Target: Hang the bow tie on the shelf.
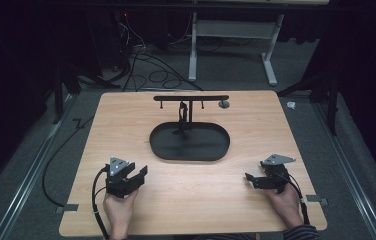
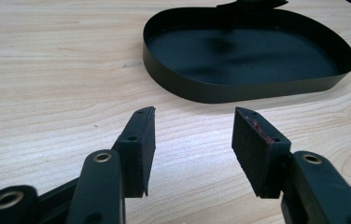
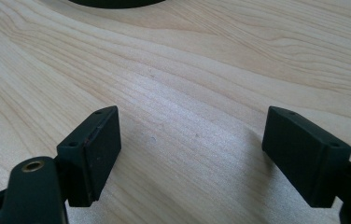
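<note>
Hands first, at the near edge of the high view: the left hand (image 1: 118, 207) and the right hand (image 1: 287, 202) each rest on the wooden table (image 1: 126, 115) with a tool in their grasp. Left gripper (image 1: 138, 175) sits at the near left, right gripper (image 1: 250, 179) at the near right, both angled inward toward the centre. Between and beyond them lies the black oval tray (image 1: 216, 150), and from its far side rises a T-shaped black stand (image 1: 191, 98) with a small dark thing hanging from its bar, too small to identify. A little grey disc (image 1: 223, 104) sits just right of the bar.

Over to the left gripper view: its jaws stand well apart with bare wood between the pads, gripping nothing. One pad (image 2: 250, 149) shows a reddish smear along its edge. The tray's wall (image 2: 239, 91) lies ahead and slightly right, near but not touched.

Now the right gripper view: jaws spread wide over plain table, nothing between them, and just a sliver of tray rim (image 3: 113, 3) shows at the far top left.

Judging from all this, it looks like a ready stance, with no reach begun. A likely next move is to bring one gripper forward over the tray toward the stand and line the open jaws up on the hanging piece.
</note>
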`<state>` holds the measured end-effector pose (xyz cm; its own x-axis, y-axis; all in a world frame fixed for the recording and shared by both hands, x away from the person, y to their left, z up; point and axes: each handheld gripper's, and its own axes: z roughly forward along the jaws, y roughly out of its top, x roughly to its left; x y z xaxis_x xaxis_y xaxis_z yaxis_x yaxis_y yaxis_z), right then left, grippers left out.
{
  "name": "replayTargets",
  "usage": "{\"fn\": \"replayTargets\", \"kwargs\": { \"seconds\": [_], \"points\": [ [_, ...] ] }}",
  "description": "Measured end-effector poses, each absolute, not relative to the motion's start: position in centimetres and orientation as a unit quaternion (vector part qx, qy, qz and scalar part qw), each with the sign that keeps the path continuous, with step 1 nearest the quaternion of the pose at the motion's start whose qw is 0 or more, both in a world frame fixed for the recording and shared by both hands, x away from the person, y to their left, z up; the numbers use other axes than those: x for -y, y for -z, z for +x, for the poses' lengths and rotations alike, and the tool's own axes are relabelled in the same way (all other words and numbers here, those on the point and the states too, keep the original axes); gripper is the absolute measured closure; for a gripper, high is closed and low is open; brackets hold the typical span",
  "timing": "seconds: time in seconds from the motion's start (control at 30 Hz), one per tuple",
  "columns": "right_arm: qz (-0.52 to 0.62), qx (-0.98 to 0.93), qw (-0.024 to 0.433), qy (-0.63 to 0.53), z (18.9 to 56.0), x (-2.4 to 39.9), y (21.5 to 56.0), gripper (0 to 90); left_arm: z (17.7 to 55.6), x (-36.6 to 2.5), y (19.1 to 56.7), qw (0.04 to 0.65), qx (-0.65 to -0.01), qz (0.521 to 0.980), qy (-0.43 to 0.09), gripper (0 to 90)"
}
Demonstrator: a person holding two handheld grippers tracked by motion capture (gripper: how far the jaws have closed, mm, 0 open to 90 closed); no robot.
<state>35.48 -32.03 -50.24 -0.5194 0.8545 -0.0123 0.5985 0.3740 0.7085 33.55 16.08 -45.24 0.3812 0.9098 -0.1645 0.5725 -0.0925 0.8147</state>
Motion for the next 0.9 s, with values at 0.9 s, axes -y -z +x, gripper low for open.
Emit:
{"fn": "replayTargets", "kwargs": {
  "seconds": [0.9],
  "points": [
    [0.451,-0.806,0.193,-0.331,35.5,32.0,50.2,20.6,34.0,-13.9,47.8,0.409,-0.519,0.728,-0.183,49.9]
  ]
}}
